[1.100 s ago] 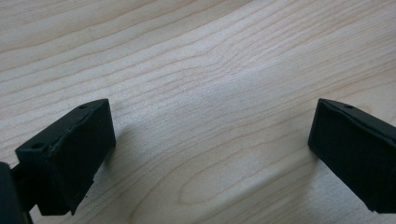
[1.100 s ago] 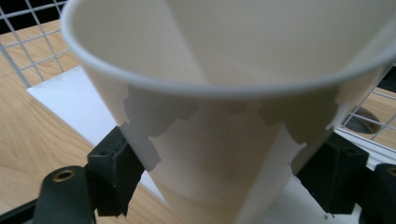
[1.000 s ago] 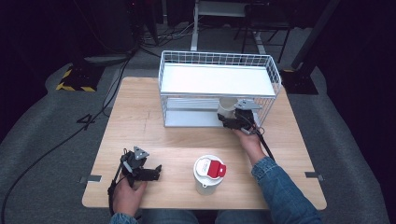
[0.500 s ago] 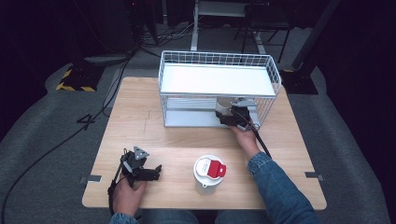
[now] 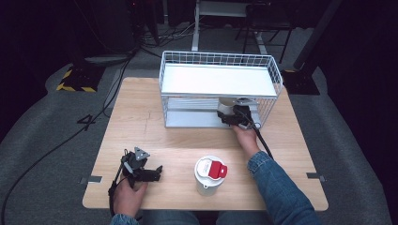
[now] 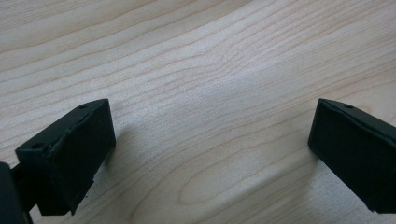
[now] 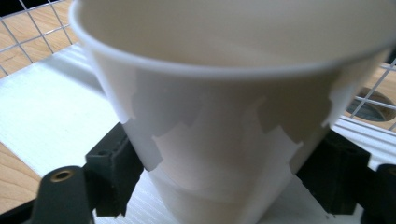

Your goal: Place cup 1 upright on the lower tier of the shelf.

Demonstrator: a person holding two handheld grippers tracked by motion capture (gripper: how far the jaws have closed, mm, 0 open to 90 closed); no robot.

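Under the wire rack's (image 5: 218,79) shelf, right tool (image 5: 233,117) pinches white cup (image 7: 224,140); left tool (image 5: 149,172) spread.

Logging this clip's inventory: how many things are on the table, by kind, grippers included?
Cups: 1, white, on the rack's lower shelf, between the right gripper's jaws
Lidded tumblers: 1, white with a red flap
Wire racks: 1
Grippers: 2, left and right
Total: 5
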